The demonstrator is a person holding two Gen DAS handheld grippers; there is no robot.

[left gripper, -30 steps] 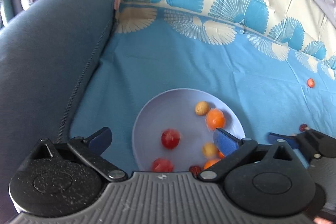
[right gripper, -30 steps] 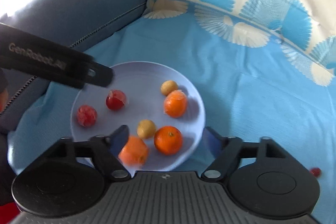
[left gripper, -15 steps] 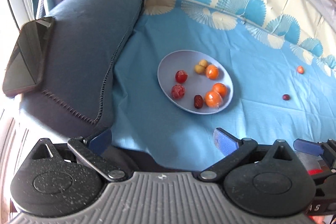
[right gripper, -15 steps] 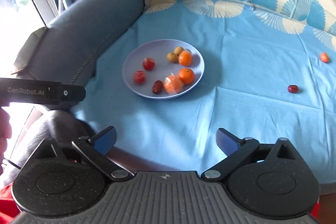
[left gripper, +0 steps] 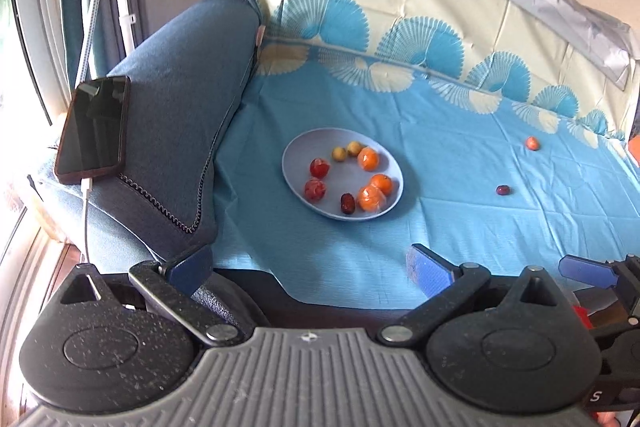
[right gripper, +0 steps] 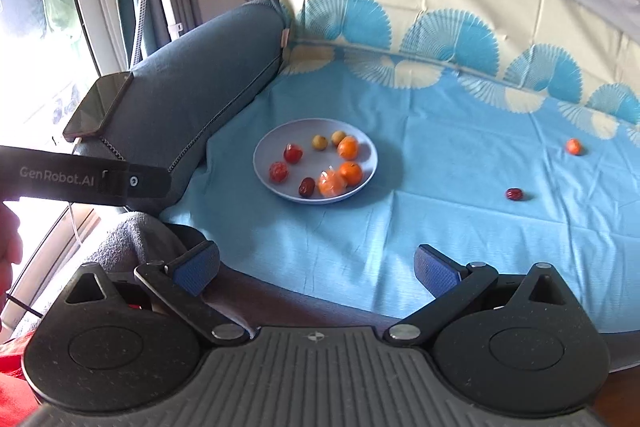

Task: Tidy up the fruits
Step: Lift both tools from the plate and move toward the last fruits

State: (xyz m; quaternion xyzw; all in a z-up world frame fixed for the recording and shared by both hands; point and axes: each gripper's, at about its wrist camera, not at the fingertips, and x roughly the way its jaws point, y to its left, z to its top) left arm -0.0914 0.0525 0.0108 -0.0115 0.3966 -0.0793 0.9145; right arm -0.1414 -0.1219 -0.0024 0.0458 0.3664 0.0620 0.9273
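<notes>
Both tools [right gripper: 316,267] have pulled back; plate [right gripper: 272,151] lies well ahead.

Pale blue plate [right gripper: 360,187] on blue cloth, holding three oranges, two red fruits, two small yellow fruits, one dark date. Loose small orange [right gripper: 574,146] far right; loose date [right gripper: 514,193] nearer, both well apart from plate.

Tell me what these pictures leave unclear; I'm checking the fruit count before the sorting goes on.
- Two small fruits off the plate: the orange one and the dark red one are too small to name, both views.
- Wrapped orange fruit: a clear wrapper blurs it, right wrist view.
- Phone: its cable runs behind the left gripper, left wrist view.
- Right gripper: the table's near edge is hidden behind it.
</notes>
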